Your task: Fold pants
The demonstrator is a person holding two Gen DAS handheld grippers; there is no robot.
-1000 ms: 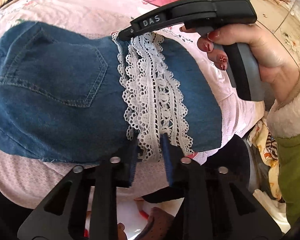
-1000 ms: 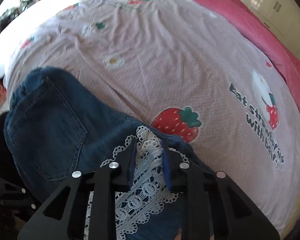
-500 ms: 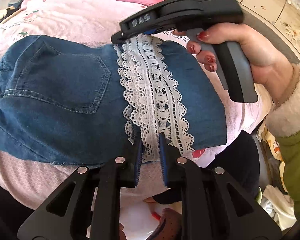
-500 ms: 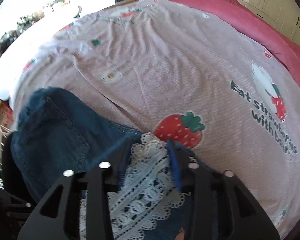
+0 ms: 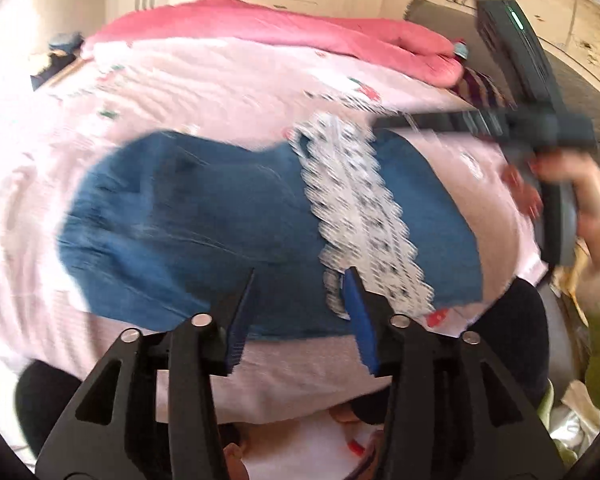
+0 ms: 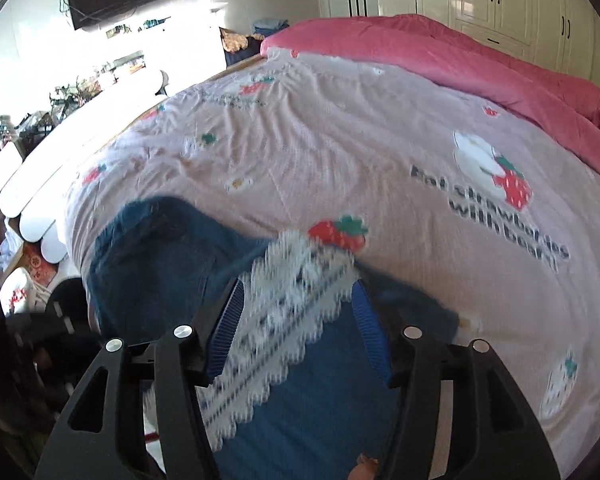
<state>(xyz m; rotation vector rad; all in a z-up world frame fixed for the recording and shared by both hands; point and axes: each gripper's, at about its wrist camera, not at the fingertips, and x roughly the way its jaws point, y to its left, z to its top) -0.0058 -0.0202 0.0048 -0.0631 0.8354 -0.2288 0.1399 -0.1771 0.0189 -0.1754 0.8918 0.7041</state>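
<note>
The folded denim pants (image 5: 204, 216) lie flat on the pink bedsheet (image 5: 204, 80), ahead of and partly under both sets of jaws. The left gripper (image 5: 300, 304) has just been opening; its jaws stand moderately apart over the near hem with nothing pinched, the white lace band (image 5: 352, 200) running away from the right-hand pad. The right gripper (image 6: 296, 320) has also just been opening, its jaws wide, the lace's far end lying loose between them. A hand (image 5: 580, 196) holds its handle.
</note>
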